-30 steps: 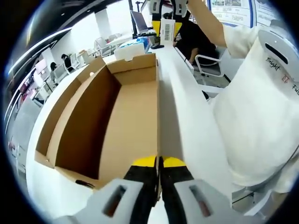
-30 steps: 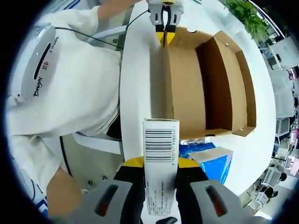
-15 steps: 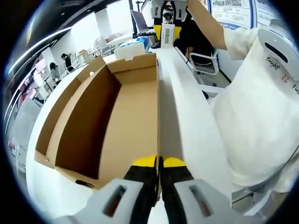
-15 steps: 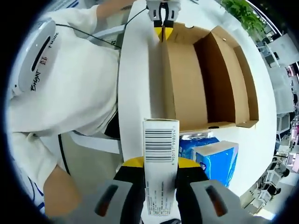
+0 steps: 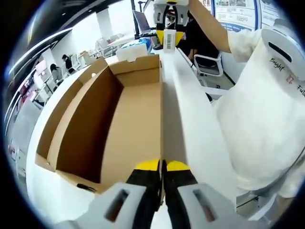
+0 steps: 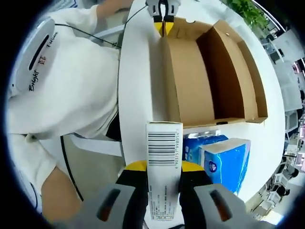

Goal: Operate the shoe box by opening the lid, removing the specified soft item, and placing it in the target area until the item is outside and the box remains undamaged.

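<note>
- Left gripper view: an open-plan office with chairs and monitors lies behind a white desk (image 5: 190, 119), which carries an open brown cardboard shoe box (image 5: 128, 119) with nothing showing inside.
- The person's white shirt (image 5: 267, 109) at the right bears lettering that reads "Bright"; the rest is too cut off to read.
- The left tool (image 5: 162, 168), yellow-tipped, has its jaws pinched together on the upright edge of the box's white wall, at the near end.
- At the far end, the right tool (image 5: 167, 36) holds a small barcoded white label; it sits slightly further off than half a second ago.
- Right gripper view: the same white desk (image 6: 136, 95), with a green plant at the top right corner.
- The right tool (image 6: 163, 167) is clamped on a white barcoded label (image 6: 163, 157); the digits beside the bars are too small to read surely.
- Blue-and-white soft tissue packs (image 6: 221, 160) lie on the desk just outside the box's near end; more of them shows than before, as the camera has drawn back.
- The shoe box (image 6: 200, 76) stands open and undamaged, the left tool (image 6: 163, 24) shut on its far wall.
</note>
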The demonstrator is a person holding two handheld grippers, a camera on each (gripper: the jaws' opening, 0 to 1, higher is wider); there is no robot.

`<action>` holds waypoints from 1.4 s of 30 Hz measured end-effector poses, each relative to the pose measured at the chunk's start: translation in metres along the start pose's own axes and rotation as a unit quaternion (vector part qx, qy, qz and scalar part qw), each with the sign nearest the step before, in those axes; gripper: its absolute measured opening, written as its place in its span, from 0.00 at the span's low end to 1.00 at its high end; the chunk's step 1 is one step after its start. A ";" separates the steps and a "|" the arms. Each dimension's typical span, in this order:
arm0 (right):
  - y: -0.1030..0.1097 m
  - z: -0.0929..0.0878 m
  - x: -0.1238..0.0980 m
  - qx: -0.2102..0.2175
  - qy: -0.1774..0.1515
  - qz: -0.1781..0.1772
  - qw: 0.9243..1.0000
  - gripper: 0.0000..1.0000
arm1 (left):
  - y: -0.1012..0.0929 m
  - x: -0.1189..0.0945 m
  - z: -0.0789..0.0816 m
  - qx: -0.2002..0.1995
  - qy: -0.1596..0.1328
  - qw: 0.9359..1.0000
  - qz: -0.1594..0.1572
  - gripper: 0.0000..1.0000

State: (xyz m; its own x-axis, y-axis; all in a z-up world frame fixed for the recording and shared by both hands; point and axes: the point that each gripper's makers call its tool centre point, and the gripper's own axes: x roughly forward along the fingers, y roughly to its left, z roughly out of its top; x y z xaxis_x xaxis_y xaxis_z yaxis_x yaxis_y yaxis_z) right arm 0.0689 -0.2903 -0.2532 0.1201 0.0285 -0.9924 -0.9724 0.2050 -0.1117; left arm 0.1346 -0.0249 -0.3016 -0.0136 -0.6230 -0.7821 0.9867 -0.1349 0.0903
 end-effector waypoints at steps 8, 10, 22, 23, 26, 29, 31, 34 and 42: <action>0.002 -0.010 0.017 0.009 0.002 0.000 1.000 0.21 | -0.001 0.000 0.001 0.016 -0.005 1.000 0.004 0.01; 0.002 -0.014 0.023 0.000 0.002 0.000 1.000 0.21 | -0.002 0.001 0.001 0.018 -0.002 1.000 0.002 0.01; -0.001 -0.027 0.041 -0.005 -0.008 0.000 1.000 0.21 | -0.001 0.001 0.001 0.005 0.002 1.000 0.000 0.01; 0.000 -0.028 0.043 -0.007 -0.008 0.003 1.000 0.21 | -0.001 0.001 0.001 0.003 0.002 1.000 -0.001 0.01; -0.004 -0.029 0.047 -0.008 -0.011 0.002 1.000 0.21 | -0.001 0.001 0.001 0.004 0.001 1.000 0.000 0.01; -0.005 -0.034 0.049 -0.009 -0.003 0.001 1.000 0.21 | 0.000 0.001 0.000 0.006 0.000 1.000 0.000 0.01; -0.005 -0.037 0.051 -0.007 0.005 0.001 1.000 0.21 | 0.000 0.001 0.001 0.007 -0.001 1.000 0.000 0.01; -0.003 -0.039 0.051 -0.006 0.001 0.004 1.000 0.21 | 0.000 0.000 0.001 0.009 -0.003 1.000 0.002 0.01; -0.002 -0.044 0.059 -0.006 -0.002 0.007 1.000 0.21 | 0.000 0.001 0.001 0.015 -0.005 1.000 0.004 0.01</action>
State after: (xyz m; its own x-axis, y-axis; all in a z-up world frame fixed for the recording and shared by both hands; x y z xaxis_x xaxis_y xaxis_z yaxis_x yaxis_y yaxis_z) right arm 0.0689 -0.3325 -0.3141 0.1078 0.0357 -0.9935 -0.9762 0.1929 -0.0990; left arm 0.1345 -0.0262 -0.3013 -0.0077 -0.6320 -0.7749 0.9814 -0.1533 0.1153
